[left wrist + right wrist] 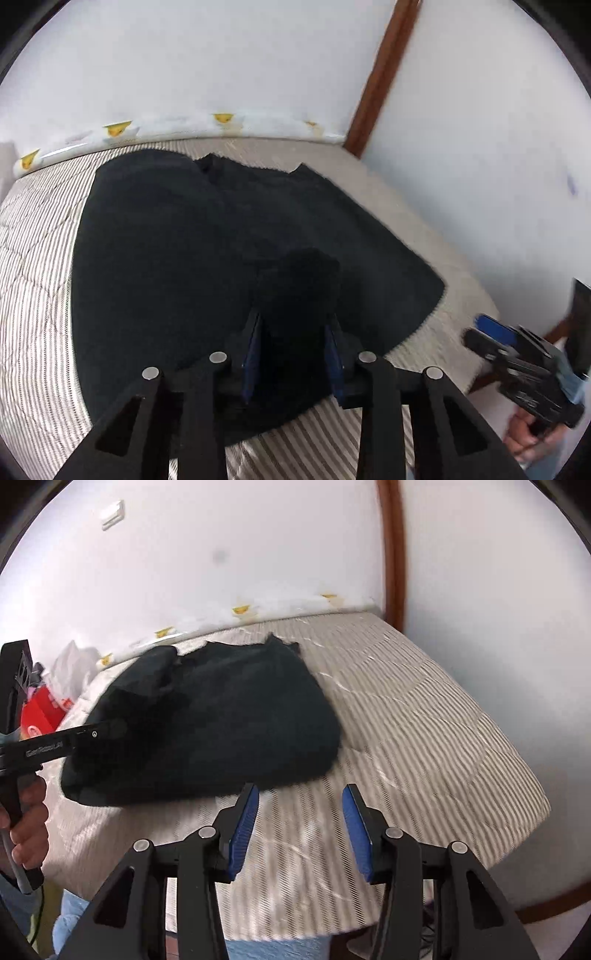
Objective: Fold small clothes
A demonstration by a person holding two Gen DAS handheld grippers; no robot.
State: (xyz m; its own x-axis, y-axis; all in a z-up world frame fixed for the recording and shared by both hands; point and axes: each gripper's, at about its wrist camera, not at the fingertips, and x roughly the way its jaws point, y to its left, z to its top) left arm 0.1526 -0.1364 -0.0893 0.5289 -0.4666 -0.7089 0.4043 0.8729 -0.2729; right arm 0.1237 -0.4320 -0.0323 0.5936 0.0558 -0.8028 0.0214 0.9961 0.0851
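Observation:
A dark, near-black garment (pixel 192 251) lies spread on a striped mattress (pixel 33 280), with its neck opening toward the wall. My left gripper (pixel 295 317) hangs over its near edge with the blue pads apart. A bunched lump of the cloth (pixel 299 280) rises between and just past the fingertips, and the pads do not visibly pinch it. In the right wrist view the garment (pixel 221 716) fills the left half of the mattress (pixel 424 720). My right gripper (pixel 299 794) stands open over bare striped fabric just right of the garment's hem, with nothing between its fingers. The left gripper (pixel 107 729) reaches in over the cloth from the left.
White walls with a brown wooden post (pixel 380 77) close off the far side and the corner. A pale strip with yellow marks (pixel 221 120) runs along the mattress's far edge. A red box (pixel 40 716) and a white bag (pixel 74 668) sit beyond the mattress at left.

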